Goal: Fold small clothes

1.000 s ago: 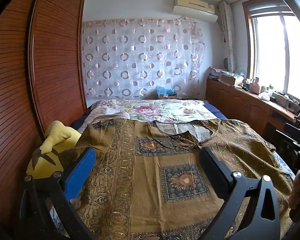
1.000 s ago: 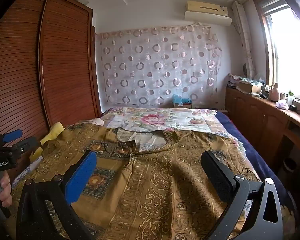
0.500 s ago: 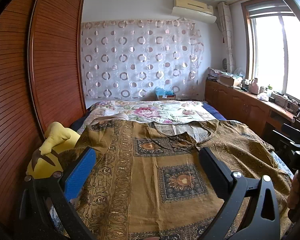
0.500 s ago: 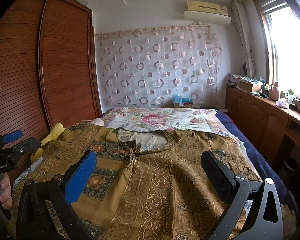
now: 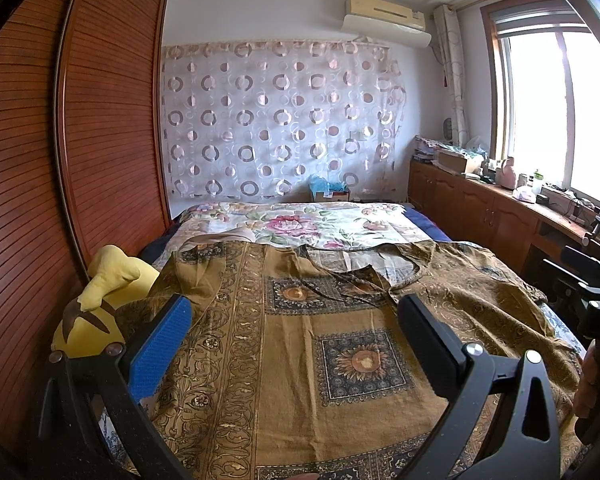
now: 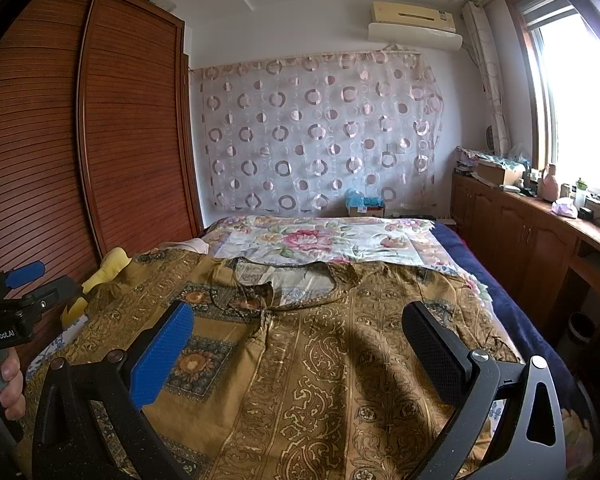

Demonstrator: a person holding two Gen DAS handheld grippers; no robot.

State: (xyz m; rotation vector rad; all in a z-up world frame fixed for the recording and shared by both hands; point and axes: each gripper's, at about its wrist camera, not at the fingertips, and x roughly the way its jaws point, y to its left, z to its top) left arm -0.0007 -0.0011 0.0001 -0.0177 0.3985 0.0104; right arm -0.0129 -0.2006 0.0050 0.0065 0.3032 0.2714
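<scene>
Reading "GenRobot.AI", left gripper (image 6: 24, 284) and right gripper (image 6: 300, 344) hover with fingers released over the garment (image 6: 308, 360).

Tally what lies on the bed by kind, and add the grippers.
Brown patterned garment: 1
Floral sheet: 1
Yellow plush toy: 1
Grippers: 2, left gripper and right gripper, both open above the garment
Total: 5
</scene>
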